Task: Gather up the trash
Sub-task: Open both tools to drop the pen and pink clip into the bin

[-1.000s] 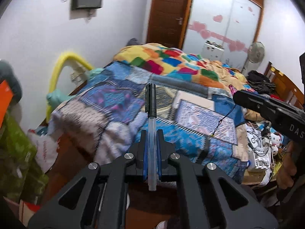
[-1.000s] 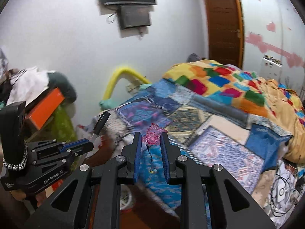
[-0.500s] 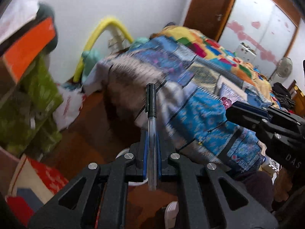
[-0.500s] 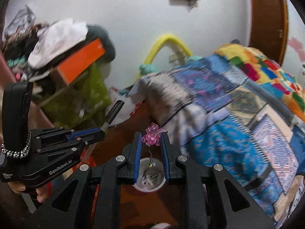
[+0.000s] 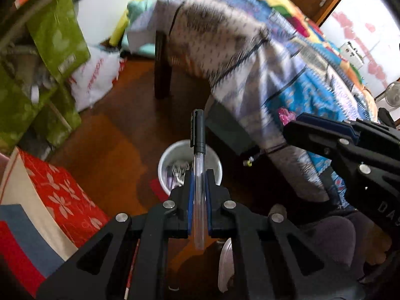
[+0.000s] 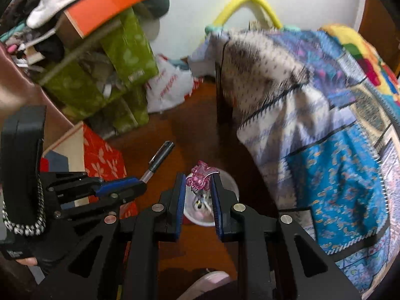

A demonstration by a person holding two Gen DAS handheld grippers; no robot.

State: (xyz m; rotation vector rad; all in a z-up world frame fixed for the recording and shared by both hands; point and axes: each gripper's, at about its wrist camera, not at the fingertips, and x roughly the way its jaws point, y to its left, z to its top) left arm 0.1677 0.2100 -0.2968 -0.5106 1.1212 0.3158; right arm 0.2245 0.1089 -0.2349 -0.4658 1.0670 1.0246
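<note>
My left gripper [image 5: 198,175] is shut on a clear pen with a black cap [image 5: 198,147], which sticks out forward over a small white bin [image 5: 165,161] on the brown floor. The bin holds some scraps. My right gripper [image 6: 198,177] is shut on a pink plastic hair clip [image 6: 200,178] with a thin string dangling from it, right above the same white bin [image 6: 231,186]. In the right wrist view the left gripper [image 6: 140,186] and its pen [image 6: 160,160] sit to the left. In the left wrist view the right gripper [image 5: 290,125] reaches in from the right with the pink clip [image 5: 285,115].
A bed with a patchwork blanket [image 6: 325,125] fills the right side, its dark leg [image 5: 161,70] standing beyond the bin. Green bags [image 6: 120,67], an orange box [image 6: 110,5] and a red flowered box [image 5: 62,195] crowd the left. A slipper [image 6: 210,282] lies near me.
Both grippers have swung down from the bed toward the floor. The white bin has come into view beneath them. The pen and the pink clip stay gripped.
</note>
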